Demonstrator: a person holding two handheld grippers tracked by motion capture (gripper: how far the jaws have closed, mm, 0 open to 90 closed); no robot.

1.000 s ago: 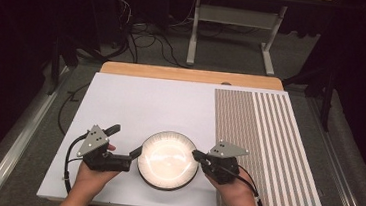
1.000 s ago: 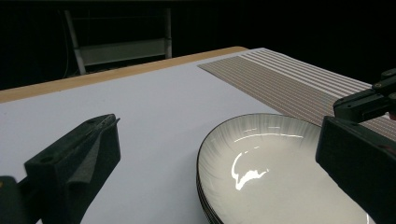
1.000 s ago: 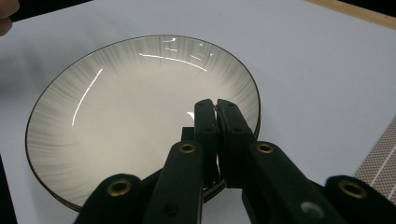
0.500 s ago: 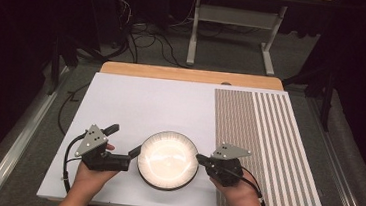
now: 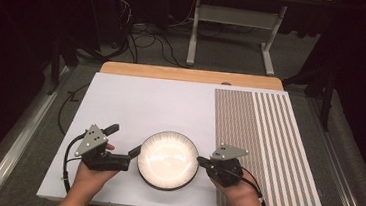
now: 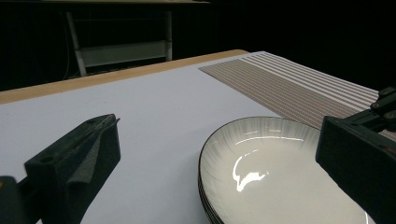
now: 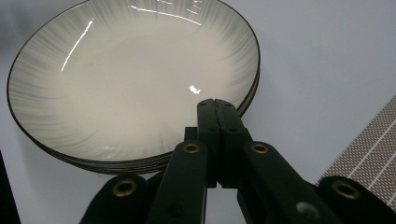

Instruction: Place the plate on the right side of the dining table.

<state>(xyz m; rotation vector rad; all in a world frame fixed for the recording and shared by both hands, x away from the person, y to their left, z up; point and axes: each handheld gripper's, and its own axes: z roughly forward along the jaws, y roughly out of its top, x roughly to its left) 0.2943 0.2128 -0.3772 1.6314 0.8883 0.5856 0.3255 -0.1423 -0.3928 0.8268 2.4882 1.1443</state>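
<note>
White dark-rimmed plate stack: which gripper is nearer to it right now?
Right, narrowly. The right gripper, jaws shut, has its tips at the right rim of the white dark-rimmed plate stack. The left gripper, jaws open, sits at its left edge, one jaw near the rim.

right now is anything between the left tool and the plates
Nothing visible. The left tool stands open at the left edge of the stack of plates, one jaw over the rim and one out over the bare white board. The right tool is shut at the opposite rim.
</note>
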